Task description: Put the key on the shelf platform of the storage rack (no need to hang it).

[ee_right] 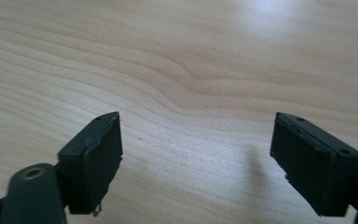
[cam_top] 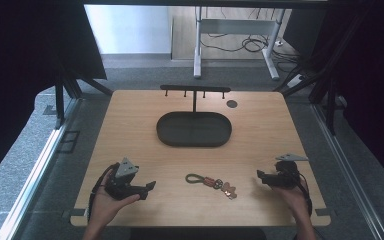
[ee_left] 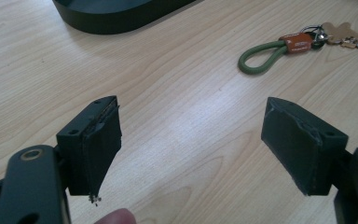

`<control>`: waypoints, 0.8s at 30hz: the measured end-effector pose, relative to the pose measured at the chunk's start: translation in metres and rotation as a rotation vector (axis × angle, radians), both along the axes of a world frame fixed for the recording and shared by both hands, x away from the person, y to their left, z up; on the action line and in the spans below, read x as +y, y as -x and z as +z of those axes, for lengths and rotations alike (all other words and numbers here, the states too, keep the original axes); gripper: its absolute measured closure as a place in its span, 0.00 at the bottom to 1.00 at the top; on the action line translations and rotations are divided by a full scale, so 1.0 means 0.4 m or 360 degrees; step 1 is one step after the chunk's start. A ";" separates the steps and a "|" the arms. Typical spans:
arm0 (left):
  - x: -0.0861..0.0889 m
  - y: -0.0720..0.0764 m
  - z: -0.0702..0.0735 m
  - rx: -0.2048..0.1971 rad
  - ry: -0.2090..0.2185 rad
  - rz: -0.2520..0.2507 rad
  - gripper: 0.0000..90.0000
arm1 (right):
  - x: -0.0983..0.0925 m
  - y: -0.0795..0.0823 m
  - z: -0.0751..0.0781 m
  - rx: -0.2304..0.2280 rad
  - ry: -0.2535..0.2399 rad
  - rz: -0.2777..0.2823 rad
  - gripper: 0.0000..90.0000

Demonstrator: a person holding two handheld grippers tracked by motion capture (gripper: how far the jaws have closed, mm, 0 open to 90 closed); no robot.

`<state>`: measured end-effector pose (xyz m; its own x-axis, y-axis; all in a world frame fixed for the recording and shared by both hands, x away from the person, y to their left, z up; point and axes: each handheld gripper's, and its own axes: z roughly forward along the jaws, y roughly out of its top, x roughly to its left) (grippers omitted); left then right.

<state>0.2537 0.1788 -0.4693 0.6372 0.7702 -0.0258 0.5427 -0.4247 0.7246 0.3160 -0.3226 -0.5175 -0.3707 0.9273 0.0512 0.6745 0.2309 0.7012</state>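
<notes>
Keyring with olive-green cord loop, orange-brown tag and small tan charm (cam_top: 211, 182): lies flat on pale wooden table (cam_top: 130, 125), between both grippers, touched by neither. Black oval tray (cam_top: 194, 130) with T-shaped hook rack (cam_top: 195, 90) stands beyond it, no keys in or on it. Left gripper (cam_top: 150, 186): jaws spread, empty. Right gripper (cam_top: 260, 174): jaws spread, empty. Judged not yet begun; pickup and placing remain. Left gripper view gives keyring (ee_left: 298, 46) and tray edge (ee_left: 116, 16); right gripper view gives bare wood between its jaws.

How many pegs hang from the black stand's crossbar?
4, as far as the high view shows: small pegs spaced along the crossbar of the black stand behind the oval tray. They are tiny, so more may be hidden.
</notes>
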 end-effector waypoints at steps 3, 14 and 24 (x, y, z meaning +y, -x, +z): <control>-0.010 0.004 0.000 -0.0002 0.0000 -0.0016 0.23 | -0.005 0.022 0.015 -0.0041 0.0005 0.0049 0.24; -0.019 0.002 -0.012 0.0019 0.0016 -0.0082 0.23 | -0.014 0.060 0.053 -0.0134 0.0035 0.0087 0.29; -0.001 0.007 0.002 -0.0004 0.0030 -0.0037 0.23 | 0.003 0.069 0.063 -0.0105 0.0017 0.0229 0.34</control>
